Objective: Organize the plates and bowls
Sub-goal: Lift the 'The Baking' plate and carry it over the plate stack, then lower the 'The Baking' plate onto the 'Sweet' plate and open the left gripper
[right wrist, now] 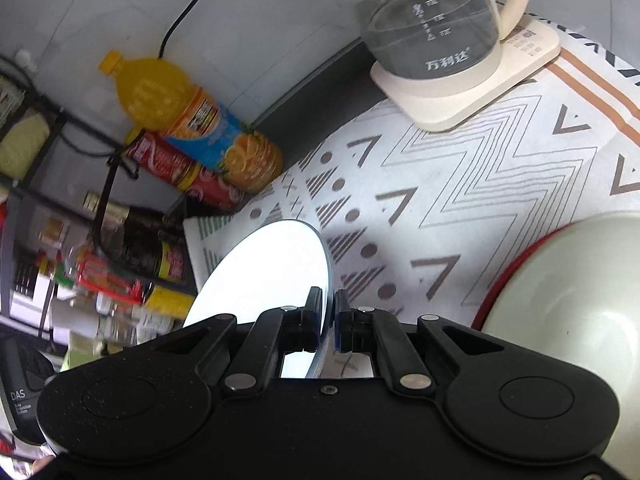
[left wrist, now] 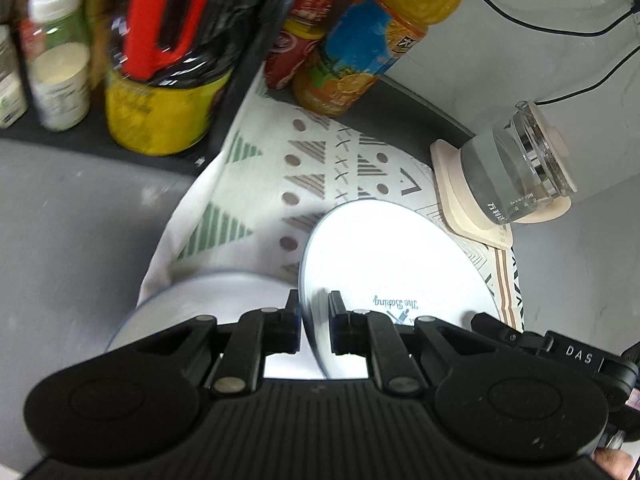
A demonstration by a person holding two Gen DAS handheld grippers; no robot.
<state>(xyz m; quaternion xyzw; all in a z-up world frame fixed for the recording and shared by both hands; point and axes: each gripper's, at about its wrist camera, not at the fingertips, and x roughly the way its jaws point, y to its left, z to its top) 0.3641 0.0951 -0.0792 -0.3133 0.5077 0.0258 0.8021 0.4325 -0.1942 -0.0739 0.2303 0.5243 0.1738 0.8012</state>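
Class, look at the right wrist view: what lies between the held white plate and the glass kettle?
Only bare patterned cloth lies between the white plate and the glass kettle, seen in the right wrist view.

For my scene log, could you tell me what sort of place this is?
Probably a home kitchen counter: a glass kettle, an orange juice bottle beside a condiment rack, and a patterned cloth.

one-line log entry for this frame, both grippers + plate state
left gripper: shut on white plate rim | right gripper: shut on same plate, opposite rim | plate: tilted above patterned cloth | red-rimmed bowl: untouched, right
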